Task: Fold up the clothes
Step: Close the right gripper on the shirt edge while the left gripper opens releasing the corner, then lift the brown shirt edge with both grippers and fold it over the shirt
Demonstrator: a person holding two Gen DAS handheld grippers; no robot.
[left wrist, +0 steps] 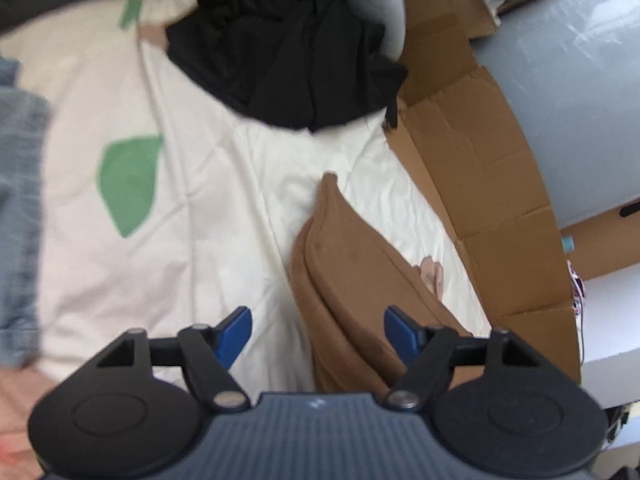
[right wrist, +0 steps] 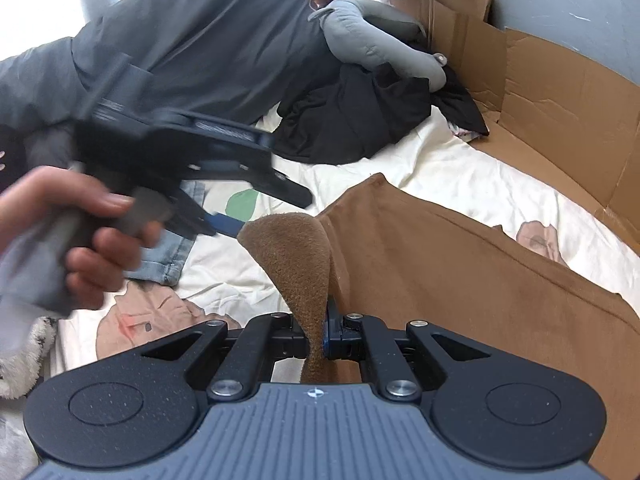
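Your right gripper (right wrist: 318, 336) is clamped on a fold of the brown garment (right wrist: 440, 264). Your left gripper (left wrist: 318, 330) gapes wide, empty; garment lies just under its right finger (left wrist: 402, 334).

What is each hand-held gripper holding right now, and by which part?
Right hand-held gripper pinches the brown garment by a raised corner. Left hand-held gripper is open, holding nothing.

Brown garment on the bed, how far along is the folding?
Partly done: the brown garment already lies doubled in layers on the white sheet. In hand: the right gripper is shut on a raised brown corner, while the left gripper hangs open above the cloth. Left: the black clothes and the jeans lie unfolded.
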